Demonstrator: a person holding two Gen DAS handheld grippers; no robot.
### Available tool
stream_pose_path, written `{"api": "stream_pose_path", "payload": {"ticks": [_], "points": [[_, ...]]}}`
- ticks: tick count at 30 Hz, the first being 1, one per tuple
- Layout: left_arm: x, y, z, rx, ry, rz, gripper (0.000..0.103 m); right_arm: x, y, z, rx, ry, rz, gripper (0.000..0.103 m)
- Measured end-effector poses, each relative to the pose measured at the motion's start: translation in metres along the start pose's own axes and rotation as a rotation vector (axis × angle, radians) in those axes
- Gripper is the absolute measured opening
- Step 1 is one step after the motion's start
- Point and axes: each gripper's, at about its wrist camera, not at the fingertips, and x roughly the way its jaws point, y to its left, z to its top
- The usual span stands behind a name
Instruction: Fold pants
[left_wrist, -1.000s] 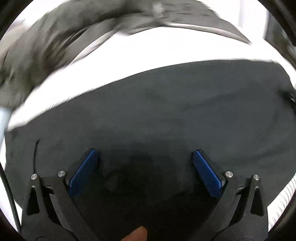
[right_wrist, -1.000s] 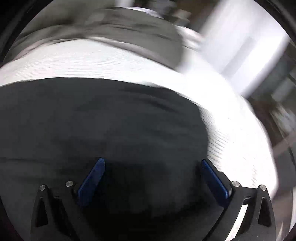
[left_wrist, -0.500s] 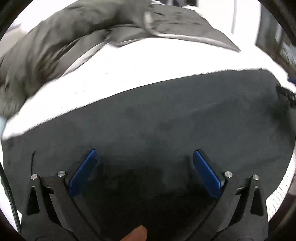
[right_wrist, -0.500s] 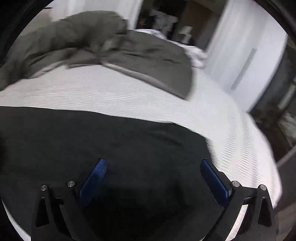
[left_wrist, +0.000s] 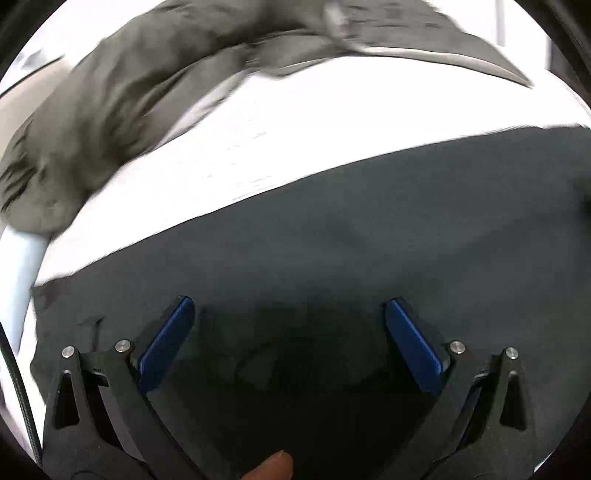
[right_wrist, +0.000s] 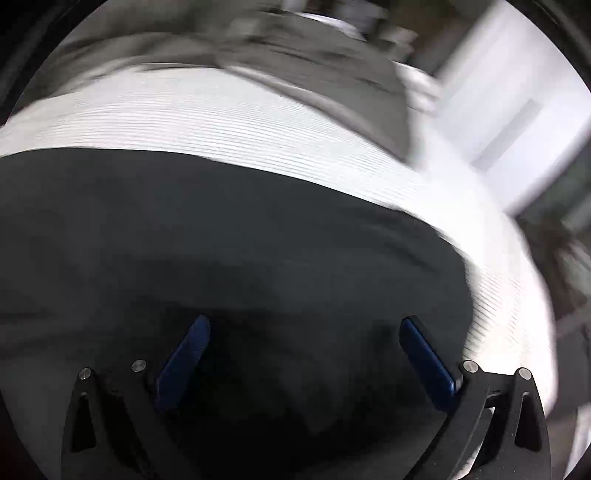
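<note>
Now you are hovering both tongs — left tongs (left_wrist: 284, 317) and right tongs (right_wrist: 303, 332) — spread and empty over the pants (left_wrist: 369, 251) lying on the bed (left_wrist: 314, 136); next, probably pinch the 12 o'clock edge.

— What sort of place is this?
— A bedroom in a home. There's a bed with a white ribbed cover (right_wrist: 258, 125), and a rumpled grey duvet (left_wrist: 122, 107) heaped at the bed's far side.
— Anything past the bed?
— White panelled doors (right_wrist: 517, 122), like a wardrobe's, beyond its right edge; blurred, so I can't be sure.
</note>
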Motion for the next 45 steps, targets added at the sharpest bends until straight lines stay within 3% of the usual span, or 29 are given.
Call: {"api": "stream_pose_path", "payload": {"ticks": [2, 4, 7, 11, 16, 17, 19, 21, 24, 25, 26, 29, 36, 39, 41, 45], "points": [[0.003, 0.022, -0.007, -0.064, 0.012, 0.01, 0.103, 0.003, -0.027, -0.013, 0.062, 0.022, -0.023, 0.103], [0.003, 0.039, -0.016, -0.119, 0.023, 0.003, 0.103, -0.001, -0.047, -0.026, 0.129, 0.017, 0.008, 0.103], [-0.007, 0.053, -0.029, -0.184, 0.026, -0.031, 0.103, -0.014, -0.053, -0.04, 0.144, -0.012, 0.034, 0.103], [-0.054, 0.072, -0.053, -0.278, -0.063, -0.077, 0.102, -0.044, -0.057, -0.064, 0.146, -0.06, 0.066, 0.103], [-0.092, 0.121, -0.092, -0.383, -0.163, 0.014, 0.102, -0.07, -0.062, -0.076, 0.166, -0.121, 0.18, 0.103], [-0.1, 0.136, -0.107, -0.452, -0.183, 0.067, 0.102, -0.076, -0.061, -0.079, 0.162, -0.137, 0.205, 0.103], [-0.109, 0.167, -0.129, -0.575, -0.219, 0.1, 0.102, -0.073, -0.063, -0.075, 0.153, -0.148, 0.223, 0.103], [-0.114, 0.199, -0.152, -0.729, -0.241, 0.053, 0.101, -0.073, -0.062, -0.075, 0.143, -0.147, 0.229, 0.103], [-0.095, 0.243, -0.178, -0.97, -0.214, -0.086, 0.074, -0.062, -0.067, -0.073, 0.144, -0.13, 0.232, 0.103], [-0.086, 0.254, -0.182, -1.006, -0.208, -0.139, 0.064, -0.059, -0.072, -0.07, 0.147, -0.126, 0.232, 0.103], [-0.081, 0.259, -0.189, -1.036, -0.203, -0.183, 0.058, -0.054, -0.073, -0.066, 0.152, -0.122, 0.229, 0.103], [-0.071, 0.264, -0.194, -1.059, -0.193, -0.241, 0.055, -0.047, -0.071, -0.057, 0.156, -0.12, 0.236, 0.103], [-0.057, 0.27, -0.174, -1.025, -0.162, -0.165, 0.048, -0.042, -0.066, -0.054, 0.135, -0.115, 0.241, 0.103], [-0.035, 0.277, -0.162, -1.026, -0.108, -0.152, 0.03, -0.043, -0.065, -0.053, 0.123, -0.127, 0.247, 0.103], [-0.025, 0.279, -0.163, -1.033, -0.092, -0.142, 0.005, -0.043, -0.065, -0.053, 0.124, -0.13, 0.249, 0.103], [-0.043, 0.284, -0.164, -1.038, -0.178, -0.166, 0.0, -0.04, -0.068, -0.051, 0.127, -0.13, 0.245, 0.103]]}}
